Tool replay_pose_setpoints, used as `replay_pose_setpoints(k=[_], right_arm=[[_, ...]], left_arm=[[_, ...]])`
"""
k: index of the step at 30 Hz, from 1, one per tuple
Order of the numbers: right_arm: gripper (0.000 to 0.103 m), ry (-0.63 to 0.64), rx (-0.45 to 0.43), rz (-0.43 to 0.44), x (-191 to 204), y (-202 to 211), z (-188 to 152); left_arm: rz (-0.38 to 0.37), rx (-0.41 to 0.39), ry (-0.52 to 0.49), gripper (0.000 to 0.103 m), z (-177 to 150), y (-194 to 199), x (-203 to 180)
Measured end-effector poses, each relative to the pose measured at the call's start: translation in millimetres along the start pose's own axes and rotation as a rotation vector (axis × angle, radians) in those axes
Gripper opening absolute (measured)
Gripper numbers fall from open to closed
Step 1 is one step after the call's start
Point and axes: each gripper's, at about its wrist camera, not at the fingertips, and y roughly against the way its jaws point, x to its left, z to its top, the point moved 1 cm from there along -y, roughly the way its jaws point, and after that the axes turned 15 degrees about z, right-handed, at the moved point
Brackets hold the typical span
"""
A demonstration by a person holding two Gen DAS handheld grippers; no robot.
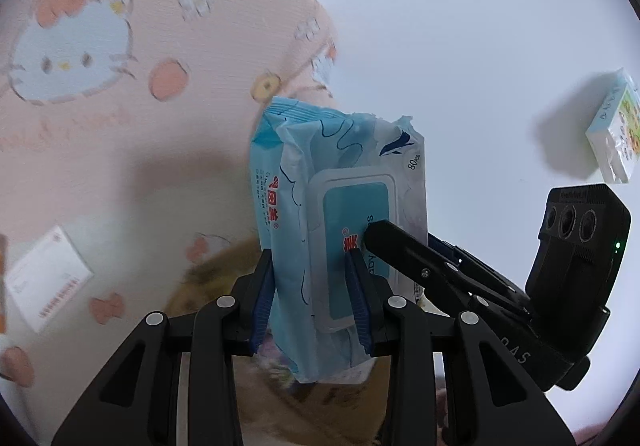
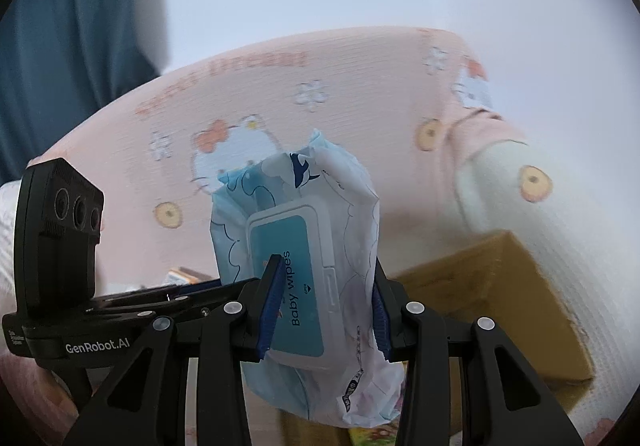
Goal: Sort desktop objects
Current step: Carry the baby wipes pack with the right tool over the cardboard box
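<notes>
Both the left gripper [image 1: 312, 294] and right gripper [image 2: 326, 310] clamp one baby-wipes pack [image 1: 340, 230] aloft over the pink storage bin [image 2: 320, 94], apparently mid-sort; a tissue packet [image 1: 614, 130] waits on the white desk [image 1: 460, 46].

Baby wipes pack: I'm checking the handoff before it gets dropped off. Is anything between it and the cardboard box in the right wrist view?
Nothing visible. The baby wipes pack is clamped by both the right gripper and the left gripper, lifted, and the cardboard box sits just right of it, with no object between them. The box's inside is mostly hidden.
</notes>
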Motion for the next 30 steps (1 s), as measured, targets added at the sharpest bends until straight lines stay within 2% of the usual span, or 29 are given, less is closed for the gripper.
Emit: replay_pose_setpoints(k=[4, 8, 14, 17, 23, 29, 30], right_arm=[[0.037, -0.038, 0.03, -0.021, -25, 7, -6], [0.037, -0.131, 0.074, 0.015, -55, 9, -20], [0.037, -0.224, 0.129, 0.043, -81, 8, -45], [0.037, -0.235, 0.155, 0.057, -83, 3, -50], [0.037, -0.36, 0.241, 0.06, -105, -13, -70], [0.037, -0.455, 0.303, 0.098, -120, -27, -92], [0.037, -0.473, 0.316, 0.106, -123, -30, -95]], left_arm=[[0.012, 0.064, -0.005, 0.038, -11, -25, -19], [0.058, 0.141, -0.048, 0.038, -29, -44, -37], [0.05, 0.351, 0.005, 0.038, -60, -86, -37], [0.12, 0.323, -0.073, 0.038, -68, -86, -45], [0.121, 0.364, 0.007, 0.036, -61, -94, -28], [0.183, 0.361, -0.078, 0.036, -54, -101, -30], [0.189, 0.371, -0.09, 0.036, -61, -95, -39]])
